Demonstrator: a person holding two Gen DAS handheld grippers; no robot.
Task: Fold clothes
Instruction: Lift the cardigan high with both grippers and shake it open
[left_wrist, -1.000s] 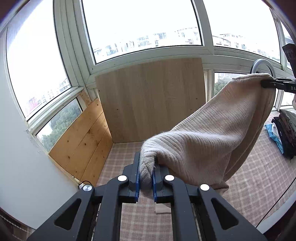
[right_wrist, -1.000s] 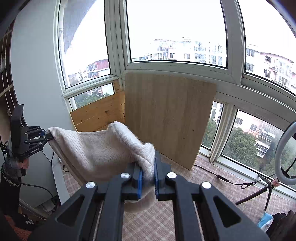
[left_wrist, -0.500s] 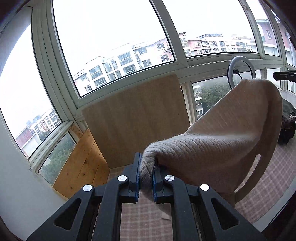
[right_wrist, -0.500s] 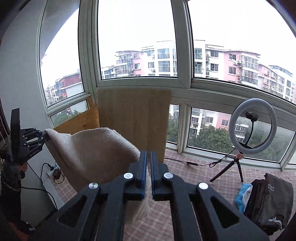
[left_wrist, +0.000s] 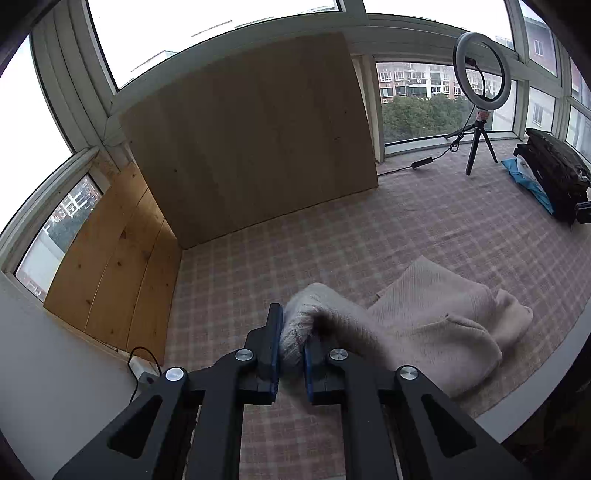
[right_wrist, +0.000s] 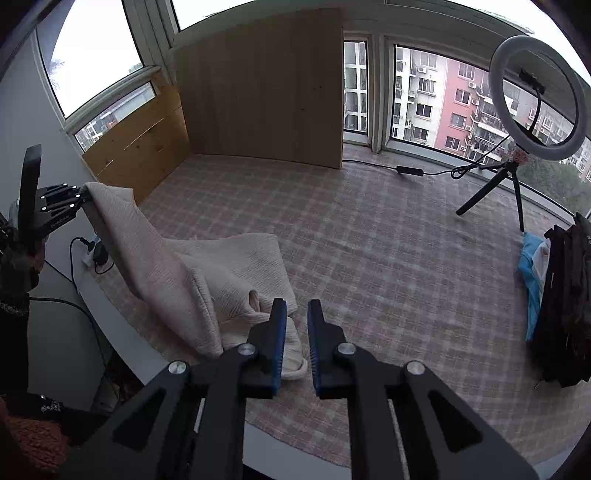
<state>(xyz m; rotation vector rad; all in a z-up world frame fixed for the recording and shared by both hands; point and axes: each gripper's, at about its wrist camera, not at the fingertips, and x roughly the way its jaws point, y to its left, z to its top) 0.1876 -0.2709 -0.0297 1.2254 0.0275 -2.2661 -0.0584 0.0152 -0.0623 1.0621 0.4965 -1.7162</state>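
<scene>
A cream ribbed knit sweater (left_wrist: 436, 317) lies partly on the checked tablecloth (left_wrist: 332, 236). My left gripper (left_wrist: 291, 343) is shut on one corner of it and holds that corner above the table. In the right wrist view the sweater (right_wrist: 221, 273) rises from the table to the left gripper (right_wrist: 79, 197) at the far left. My right gripper (right_wrist: 296, 325) is open and empty. It hovers just right of the sweater's heap, and its left finger overlaps the sweater's edge.
A wooden board (right_wrist: 262, 85) stands at the back, with a lower wooden panel (right_wrist: 140, 144) to its left. A ring light on a tripod (right_wrist: 535, 99) stands at the back right. A pile of dark and blue clothes (right_wrist: 561, 288) lies at the right edge.
My right gripper let go of the sweater and opened. Both grippers came down, and most of the sweater now lies on the table. The left gripper still holds its corner.
</scene>
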